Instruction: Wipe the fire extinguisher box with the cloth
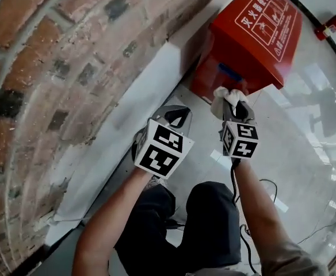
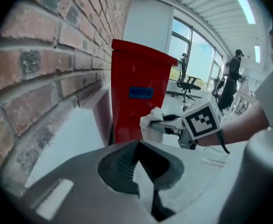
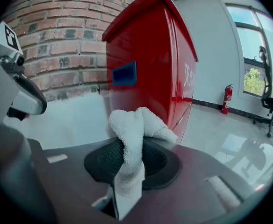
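Observation:
The red fire extinguisher box (image 1: 251,33) stands against the brick wall, with a blue label (image 1: 228,72) on its side. My right gripper (image 1: 234,103) is shut on a white cloth (image 1: 222,99), holding it up by the box's lower side under the label. I cannot tell whether the cloth touches the box. In the right gripper view the cloth (image 3: 132,125) bunches out of the jaws in front of the box (image 3: 146,55). My left gripper (image 1: 176,117) hangs to the left, short of the box, shut and holding nothing. Its own view shows the box (image 2: 139,111) and the cloth (image 2: 149,122).
A brick wall (image 1: 53,56) with a white base ledge (image 1: 128,108) runs along the left. A red fire extinguisher (image 1: 329,25) stands on the glossy floor at the far right. Cables (image 1: 268,186) lie near my knees. An office chair (image 2: 189,84) and a standing person (image 2: 232,78) are far off.

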Tool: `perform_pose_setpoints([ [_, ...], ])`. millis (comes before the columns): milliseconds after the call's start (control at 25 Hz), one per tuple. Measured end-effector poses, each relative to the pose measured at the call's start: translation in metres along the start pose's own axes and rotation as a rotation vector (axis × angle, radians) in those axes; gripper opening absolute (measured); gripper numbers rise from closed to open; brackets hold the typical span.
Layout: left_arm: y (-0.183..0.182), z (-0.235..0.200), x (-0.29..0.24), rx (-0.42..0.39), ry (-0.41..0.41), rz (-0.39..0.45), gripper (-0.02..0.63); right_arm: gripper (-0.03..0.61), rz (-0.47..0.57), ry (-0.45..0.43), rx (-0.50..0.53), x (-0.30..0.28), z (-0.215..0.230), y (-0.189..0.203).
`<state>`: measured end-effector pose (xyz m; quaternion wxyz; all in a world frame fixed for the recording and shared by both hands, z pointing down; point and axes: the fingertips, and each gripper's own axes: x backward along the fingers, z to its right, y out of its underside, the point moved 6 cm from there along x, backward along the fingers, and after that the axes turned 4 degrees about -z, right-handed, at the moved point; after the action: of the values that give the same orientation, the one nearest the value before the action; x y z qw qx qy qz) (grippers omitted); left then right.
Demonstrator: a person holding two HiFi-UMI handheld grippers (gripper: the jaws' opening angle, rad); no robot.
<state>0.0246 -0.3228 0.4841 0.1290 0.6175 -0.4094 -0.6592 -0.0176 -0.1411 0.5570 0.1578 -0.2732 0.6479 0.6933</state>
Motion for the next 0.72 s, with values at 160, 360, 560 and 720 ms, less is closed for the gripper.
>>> perform_pose_setpoints([
  [160,0.022,-0.004,-0.023,-0.001,-0.026,-0.008,0.000,0.111,-0.064,-0.034,-0.044,-0.046,0.002,0.064],
  [360,0.057,-0.012,-0.028,0.043,-0.079,-0.019,0.000,0.112,-0.137,-0.059,-0.075,-0.103,-0.004,0.123],
  [560,0.079,-0.007,-0.015,0.066,-0.082,-0.005,0.000,0.112,-0.208,-0.038,-0.106,-0.137,-0.005,0.160],
  [720,0.082,-0.003,-0.013,0.031,-0.082,-0.005,0.000,0.112,-0.245,-0.044,-0.117,-0.134,-0.015,0.157],
])
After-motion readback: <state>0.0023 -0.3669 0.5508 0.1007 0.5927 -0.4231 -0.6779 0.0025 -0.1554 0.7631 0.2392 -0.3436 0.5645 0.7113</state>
